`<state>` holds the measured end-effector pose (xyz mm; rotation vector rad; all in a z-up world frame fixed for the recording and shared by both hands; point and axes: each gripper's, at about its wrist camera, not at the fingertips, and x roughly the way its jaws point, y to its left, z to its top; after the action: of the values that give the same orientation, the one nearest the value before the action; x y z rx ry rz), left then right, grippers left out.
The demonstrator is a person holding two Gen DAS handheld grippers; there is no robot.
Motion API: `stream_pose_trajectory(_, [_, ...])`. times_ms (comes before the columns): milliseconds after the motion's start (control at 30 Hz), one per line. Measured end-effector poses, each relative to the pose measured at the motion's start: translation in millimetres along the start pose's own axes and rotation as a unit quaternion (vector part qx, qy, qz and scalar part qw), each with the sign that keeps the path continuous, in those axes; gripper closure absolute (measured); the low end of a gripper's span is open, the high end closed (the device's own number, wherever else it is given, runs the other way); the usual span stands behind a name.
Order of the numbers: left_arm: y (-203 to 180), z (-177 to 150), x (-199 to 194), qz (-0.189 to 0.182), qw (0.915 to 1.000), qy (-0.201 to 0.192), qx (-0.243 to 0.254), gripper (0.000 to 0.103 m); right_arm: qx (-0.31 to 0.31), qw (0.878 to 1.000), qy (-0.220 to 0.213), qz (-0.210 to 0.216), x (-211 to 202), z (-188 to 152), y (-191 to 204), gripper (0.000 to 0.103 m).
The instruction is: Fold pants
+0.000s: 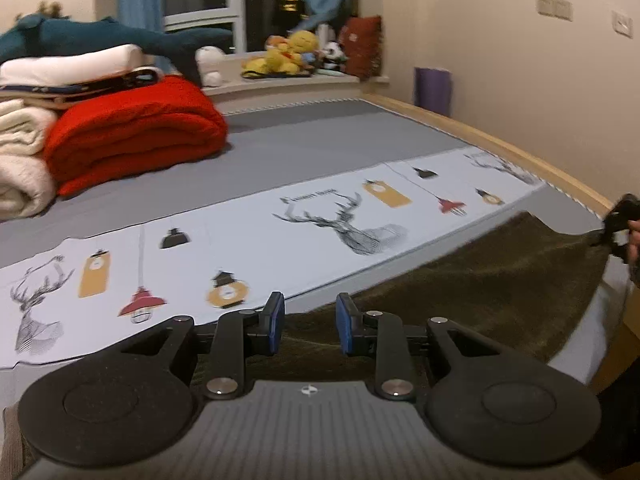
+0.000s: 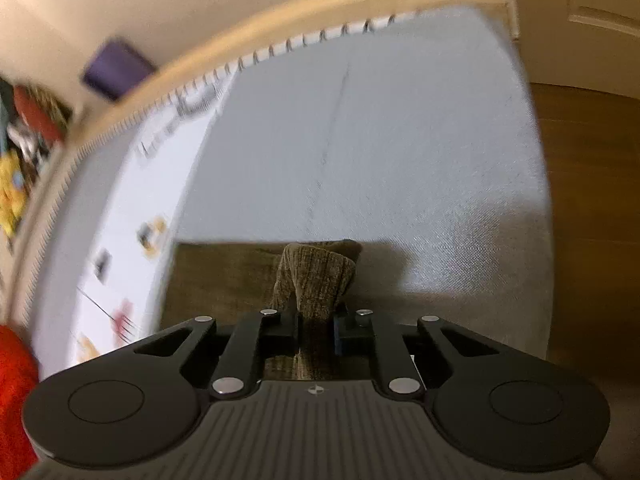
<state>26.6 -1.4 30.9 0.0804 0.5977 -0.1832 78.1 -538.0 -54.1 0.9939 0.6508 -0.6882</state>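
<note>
- Bedroom setup: grey bed sheet point(image 1: 328, 136) with a printed white strip point(image 1: 248, 240) (deer heads, lamps) across it, wooden bed frame point(image 1: 500, 140) along the far edge, beige wall behind.
- Olive-brown pants point(image 1: 480, 276) lie flat on the near side of the bed, just this side of the printed strip.
- Right gripper point(image 2: 316, 330): fingers pinched together on a bunched-up fold of the pants; fabric stands up out of the jaws in the right wrist view. Also visible at the far right edge of the left wrist view, lifting that corner.
- Left gripper point(image 1: 310, 326): blue pads point(image 1: 276, 320) apart, nothing clamped; pants edge sits under and between them, not pressed.
- Risk: right grip is on a thick wad, likely uneven layers. A pull could drag only the top layer and skew the fold.
- Risk: left end is not secured, so tension from the right would slide the whole garment along the sheet instead of folding it.
- Risk: the printed strip looks loose and could ruck up with the pants.
- Clutter well apart: red blanket point(image 1: 136, 132), stacked cream blankets point(image 1: 20, 160), plush toys point(image 1: 288, 54) on the window ledge, purple object point(image 1: 434, 88) by the wall.
</note>
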Motion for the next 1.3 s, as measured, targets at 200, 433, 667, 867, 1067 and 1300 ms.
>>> stream_pose_trajectory(200, [50, 0, -16, 0.051, 0.9957, 0.004, -0.077, 0.070, -0.247, 0.951, -0.142, 0.120, -103, -71, 96, 0.091])
stream_pose_trajectory(433, [104, -14, -22, 0.093, 0.9810, 0.046, -0.164, 0.070, -0.562, 0.725, -0.150, 0.369, -207, -305, 147, 0.091])
stream_pose_trajectory(667, [125, -24, -23, 0.082, 0.9769, 0.074, -0.183, 0.055, -0.761, 0.556, 0.098, 0.321, -157, -459, 132, 0.085])
stream_pose_trajectory(867, [130, -24, -21, 0.068, 0.9697, 0.084, -0.219, 0.052, -0.660, 0.659, 0.037, 0.360, -172, -382, 150, 0.059])
stream_pose_trajectory(1067, [109, -17, -12, 0.049, 0.9739, 0.089, -0.203, 0.050, -0.545, 0.815, -0.091, 0.174, -104, -247, 160, 0.049])
stream_pose_trajectory(1300, [97, -13, 2, 0.048, 0.9764, 0.096, -0.187, 0.048, -0.542, 0.838, -0.058, -0.014, 25, -168, 156, 0.048])
